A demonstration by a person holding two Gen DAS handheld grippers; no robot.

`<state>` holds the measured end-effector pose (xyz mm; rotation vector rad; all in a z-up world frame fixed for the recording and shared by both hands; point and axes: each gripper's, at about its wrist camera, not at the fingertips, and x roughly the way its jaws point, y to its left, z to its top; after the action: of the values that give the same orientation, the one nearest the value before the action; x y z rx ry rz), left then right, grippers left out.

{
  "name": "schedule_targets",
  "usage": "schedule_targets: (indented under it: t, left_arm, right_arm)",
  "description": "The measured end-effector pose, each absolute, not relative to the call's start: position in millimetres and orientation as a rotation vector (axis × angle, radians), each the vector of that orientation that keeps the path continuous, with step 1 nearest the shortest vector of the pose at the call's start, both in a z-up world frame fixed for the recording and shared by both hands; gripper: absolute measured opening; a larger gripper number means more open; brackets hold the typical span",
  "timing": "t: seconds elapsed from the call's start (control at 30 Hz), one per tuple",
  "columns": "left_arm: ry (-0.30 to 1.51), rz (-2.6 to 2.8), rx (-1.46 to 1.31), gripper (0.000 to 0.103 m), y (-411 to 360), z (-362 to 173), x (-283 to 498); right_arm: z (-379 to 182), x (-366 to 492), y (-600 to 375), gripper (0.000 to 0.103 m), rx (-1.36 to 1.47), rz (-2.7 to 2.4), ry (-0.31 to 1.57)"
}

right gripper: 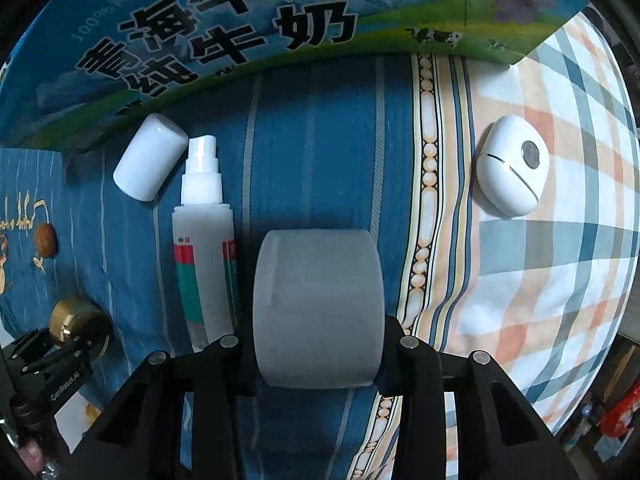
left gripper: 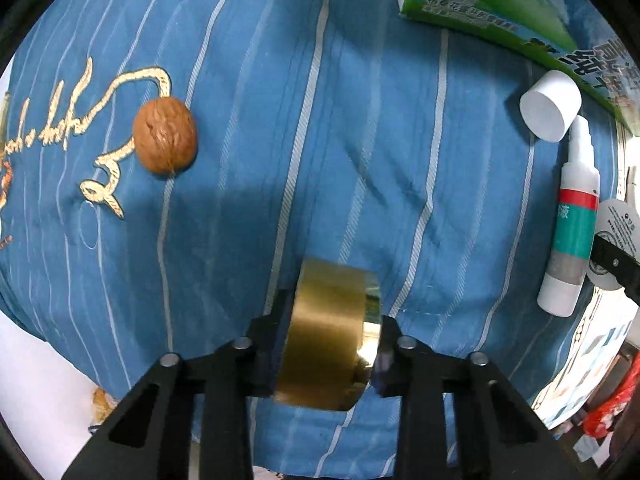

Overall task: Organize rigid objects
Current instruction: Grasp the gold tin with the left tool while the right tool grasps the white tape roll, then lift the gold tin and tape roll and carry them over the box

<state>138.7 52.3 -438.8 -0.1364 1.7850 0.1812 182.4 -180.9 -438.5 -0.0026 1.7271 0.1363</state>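
My left gripper point(left gripper: 326, 354) is shut on a gold cylinder point(left gripper: 326, 332), held just above the blue striped bedding point(left gripper: 360, 140); the cylinder also shows in the right wrist view point(right gripper: 74, 320). A walnut point(left gripper: 165, 140) lies on the bedding to the upper left. My right gripper point(right gripper: 318, 350) is shut on a frosted white jar point(right gripper: 318, 308). Beside the jar's left lies a spray bottle point(right gripper: 204, 240), with its white cap point(right gripper: 150, 158) off and lying nearby. Bottle point(left gripper: 574, 224) and cap point(left gripper: 551, 106) also show at the right of the left wrist view.
A milk carton box point(right gripper: 240, 32) lies along the back edge of the bedding, also seen in the left wrist view point(left gripper: 500, 4). A white oval device point(right gripper: 512, 164) rests on the plaid cloth point(right gripper: 560, 280) to the right. The left gripper point(right gripper: 60, 356) shows at the lower left.
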Motion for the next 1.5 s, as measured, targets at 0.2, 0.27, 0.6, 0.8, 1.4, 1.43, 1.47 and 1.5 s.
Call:
schedule_targets:
  t: [0.2,0.27,0.6,0.8,1.4,1.43,1.47,1.5]
  left_arm:
    - [1.740,0.192,-0.130,0.026,45.1,-422.6,129.0]
    - [1.716,0.183,-0.128,0.026,39.6,-413.0,126.3]
    - [1.585,0.025,-0.160,0.026,-19.8,-332.6,108.5]
    - [1.470,-0.071,-0.155,0.026,-50.1,-262.4,124.8]
    - [1.334,-0.119,-0.153,0.026,-54.5,-203.5,224.3]
    - [1.330,-0.117,-0.158,0.026,-52.7,-203.5,235.3]
    - [1.328,-0.115,-0.161,0.026,-51.5,-204.1,242.1]
    - [1.327,-0.110,-0.161,0.026,-49.4,-204.7,255.5]
  right_arm:
    - [-434.1,171.7,-176.7,0.041,-0.074,0.144,1.705]
    - [-432.9,164.2,-175.6,0.041,-0.077,0.152,1.704]
    - [-361.2,133.2,-196.5,0.041,0.004,0.252,1.632]
    - [-286.3,132.1,-212.7,0.041,0.032,0.284,1.515]
    - [-201.1,207.4,-217.0,0.041,0.094,0.315,1.358]
    - [-201.7,214.6,-215.6,0.041,0.092,0.316,1.352]
    - [-201.9,223.2,-214.7,0.041,0.090,0.313,1.348]
    - [-202.5,232.9,-214.0,0.041,0.091,0.308,1.344]
